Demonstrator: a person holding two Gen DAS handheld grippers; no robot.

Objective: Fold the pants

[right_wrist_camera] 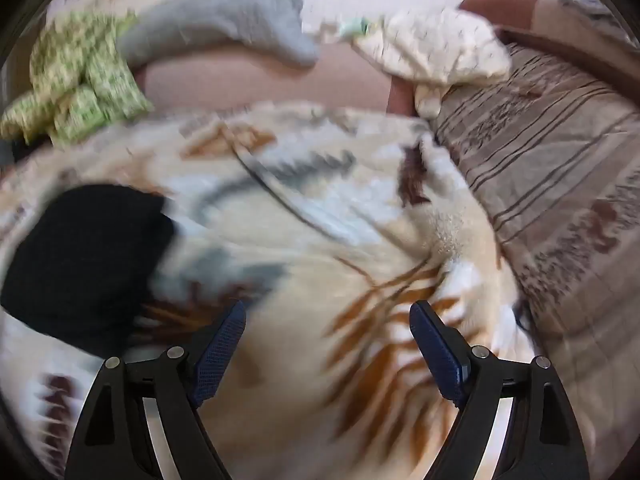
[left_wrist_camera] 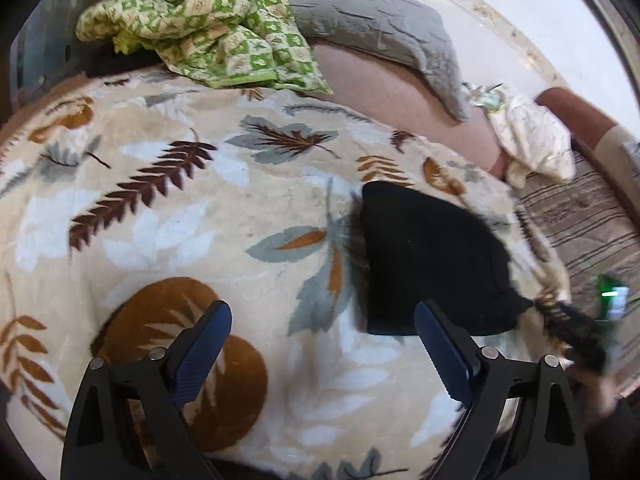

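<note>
1. Left gripper (left_wrist_camera: pixel 323 354) hangs over the leaf-print blanket (left_wrist_camera: pixel 168 216), jaws spread wide and holding nothing.
2. Black pants (left_wrist_camera: pixel 424 260) lie in a compact bundle on the blanket, just ahead of its right finger.
3. Right gripper (right_wrist_camera: pixel 328 346) is likewise wide apart and empty; pants (right_wrist_camera: pixel 80 256) lie at its left, blurred.
4. Striped bedding (right_wrist_camera: pixel 560 184) sits rightmost.

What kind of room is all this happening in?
Probably a bedroom or living room: a leaf-print blanket covers a bed or sofa, with a grey pillow and green quilt behind the black pants.
</note>
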